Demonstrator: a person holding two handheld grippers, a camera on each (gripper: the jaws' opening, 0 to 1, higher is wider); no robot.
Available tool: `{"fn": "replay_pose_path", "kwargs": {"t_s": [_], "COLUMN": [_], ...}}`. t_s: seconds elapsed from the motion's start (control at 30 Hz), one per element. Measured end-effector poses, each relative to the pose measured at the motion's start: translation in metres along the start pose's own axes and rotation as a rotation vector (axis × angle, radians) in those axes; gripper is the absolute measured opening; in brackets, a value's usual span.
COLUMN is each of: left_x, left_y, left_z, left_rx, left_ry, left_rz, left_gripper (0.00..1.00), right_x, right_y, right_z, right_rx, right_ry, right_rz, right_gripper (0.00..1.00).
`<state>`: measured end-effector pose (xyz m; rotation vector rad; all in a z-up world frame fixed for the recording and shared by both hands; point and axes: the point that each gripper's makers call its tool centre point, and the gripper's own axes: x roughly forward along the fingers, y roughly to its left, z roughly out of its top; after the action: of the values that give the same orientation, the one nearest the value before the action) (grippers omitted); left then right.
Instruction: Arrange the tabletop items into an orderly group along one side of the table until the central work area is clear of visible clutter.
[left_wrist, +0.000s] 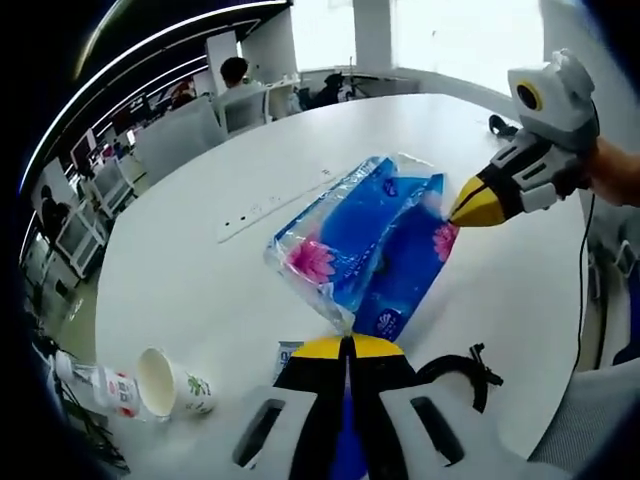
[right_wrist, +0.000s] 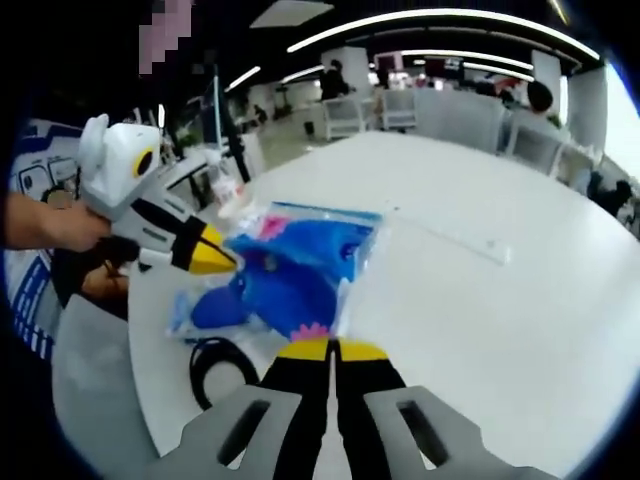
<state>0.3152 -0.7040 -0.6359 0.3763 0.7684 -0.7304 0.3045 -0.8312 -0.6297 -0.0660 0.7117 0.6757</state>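
Yellow-tipped left tongs (left_wrist: 347, 345) rise from the near edge of the left gripper view, jaws pressed together on the near corner of a blue tissue pack (left_wrist: 365, 245), a clear plastic bag of blue packets printed with pink flowers. To the near left on the white counter (left_wrist: 190, 270), a paper cup (left_wrist: 172, 383) lies on its side with its open mouth showing, and just left of it lies a small bottle (left_wrist: 95, 385) with a red and white label, close to the counter edge. Farther in, a long white strip (left_wrist: 275, 205) lies flat beyond the pack. The pack itself sits in the middle of the counter, stretched between the two tools. At its far right corner the right tongs (left_wrist: 462, 212) come in from the right, held by a hand (left_wrist: 610, 170); their yellow tips are closed to a point on the plastic edge. A black cable (left_wrist: 462, 368) curls on the counter just right of the left tongs.

In the right gripper view, the left tongs (right_wrist: 222, 262) enter from the left, gripped by a hand (right_wrist: 60, 225), their tip at the tissue pack (right_wrist: 290, 270). A black cable loop (right_wrist: 215, 368) lies near left. The right tongs (right_wrist: 332, 350) stand at the near edge, jaws together on the pack's edge. Office chairs and desks (right_wrist: 440, 110) stand far beyond the counter (right_wrist: 480, 300).
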Motion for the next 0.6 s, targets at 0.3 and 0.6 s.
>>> {"fn": "replay_pose_path", "kwargs": {"t_s": [0.3,0.6], "left_x": [0.001,0.011], "left_y": [-0.016,-0.039], "left_z": [0.023,0.037], "left_rx": [-0.037,-0.014], "left_ry": [-0.004,0.021], "left_rz": [-0.034,-0.076], "left_gripper": [0.0,0.0], "right_x": [-0.025,-0.047], "right_y": [-0.016,-0.03], "right_z": [0.003,-0.003], "right_rx": [0.029,0.016], "right_ry": [-0.054,-0.083], "right_rz": [-0.048,-0.1], "right_gripper": [0.0,0.0]}}
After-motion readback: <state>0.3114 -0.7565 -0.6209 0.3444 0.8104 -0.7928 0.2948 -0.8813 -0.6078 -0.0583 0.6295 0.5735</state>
